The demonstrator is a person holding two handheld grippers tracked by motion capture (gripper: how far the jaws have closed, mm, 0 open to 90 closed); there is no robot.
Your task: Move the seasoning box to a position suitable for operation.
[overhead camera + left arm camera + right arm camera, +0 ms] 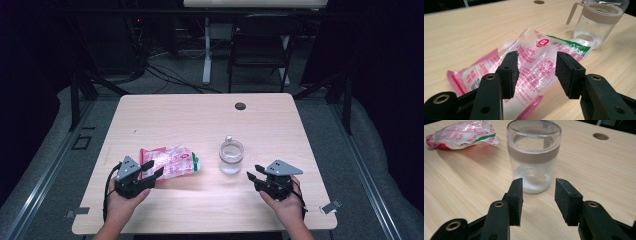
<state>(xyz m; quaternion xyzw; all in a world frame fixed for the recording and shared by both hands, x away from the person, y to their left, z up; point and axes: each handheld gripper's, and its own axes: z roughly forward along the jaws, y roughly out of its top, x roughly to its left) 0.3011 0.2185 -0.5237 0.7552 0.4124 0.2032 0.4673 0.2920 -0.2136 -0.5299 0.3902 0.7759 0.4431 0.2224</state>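
Note:
A crinkled clear plastic bag (170, 160) with pink, red and green print lies flat on the table, left of centre. My left gripper (151, 170) sits at the bag's near left corner, jaws open; in the left gripper view the bag (534, 65) lies just beyond and under the pads, nothing pinched. A clear jar (231, 156) with a beige band and small handle stands upright right of the bag. My right gripper (255, 172) is open, just short of the jar (534, 155), pointing at it without touching.
The light wooden table (200, 120) has a round cable hole (240, 106) at the far middle. A black chair (260, 45) and a white desk leg stand beyond the far edge. Metal clips sit at the near corners. The bag (461, 133) lies left of the jar.

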